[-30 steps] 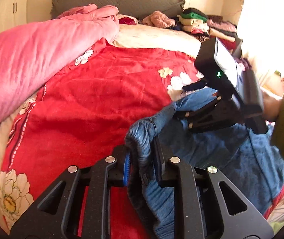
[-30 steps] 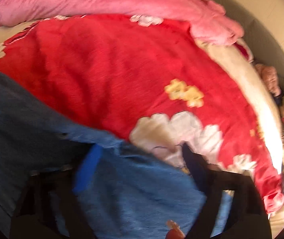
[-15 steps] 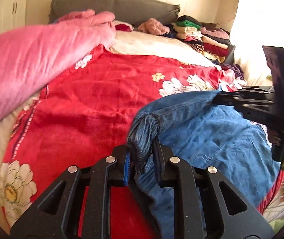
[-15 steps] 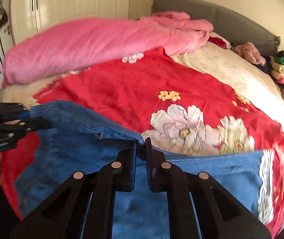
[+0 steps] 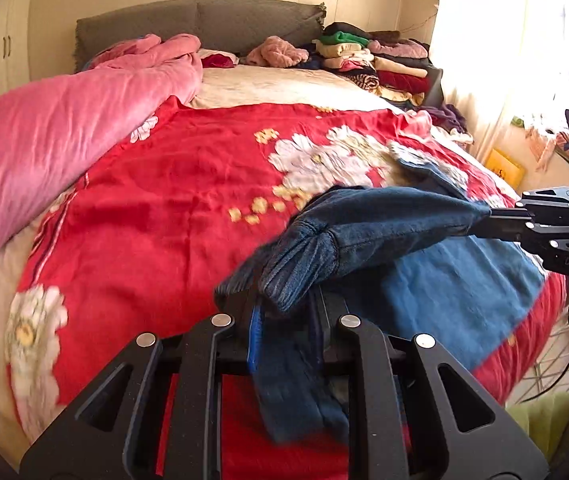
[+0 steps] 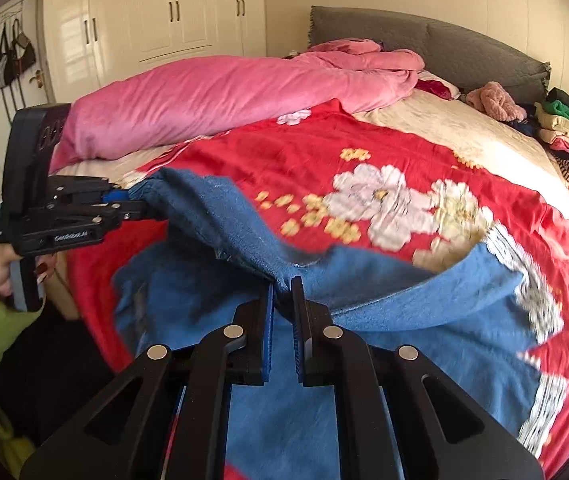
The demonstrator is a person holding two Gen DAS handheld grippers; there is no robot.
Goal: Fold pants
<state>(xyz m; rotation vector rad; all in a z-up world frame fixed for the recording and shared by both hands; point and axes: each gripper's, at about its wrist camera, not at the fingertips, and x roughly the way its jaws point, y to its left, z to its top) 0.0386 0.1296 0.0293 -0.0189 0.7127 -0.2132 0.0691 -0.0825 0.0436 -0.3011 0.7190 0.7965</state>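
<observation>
Pants: blue denim pants (image 6: 384,364), lifted at one edge and draped over the red floral bedspread (image 5: 172,208) near the foot of the bed; the far end, with a pale patterned trim, lies on the spread.
Left gripper: the black two-finger left gripper (image 5: 284,312) is clenched on a thick bunched corner of the denim, which bulges out past the fingertips.
Right gripper: the black two-finger right gripper (image 6: 282,300) is clamped tight on a thin fold of the same edge; its jaws have just been closing, with cloth between them.
Edge between them: the denim runs taut from one gripper to the other, raised off the spread.
Step in hand: judged as the carry of a fold, with both corners gripped and the held edge up in the air.
Next move calls for: both hands travelling together, keeping the edge stretched, to lay it over the part that rests on the bed, then lining up the edges before letting go.
Surroundings: a rolled pink blanket (image 6: 224,100) lies well apart along the far side.
</observation>
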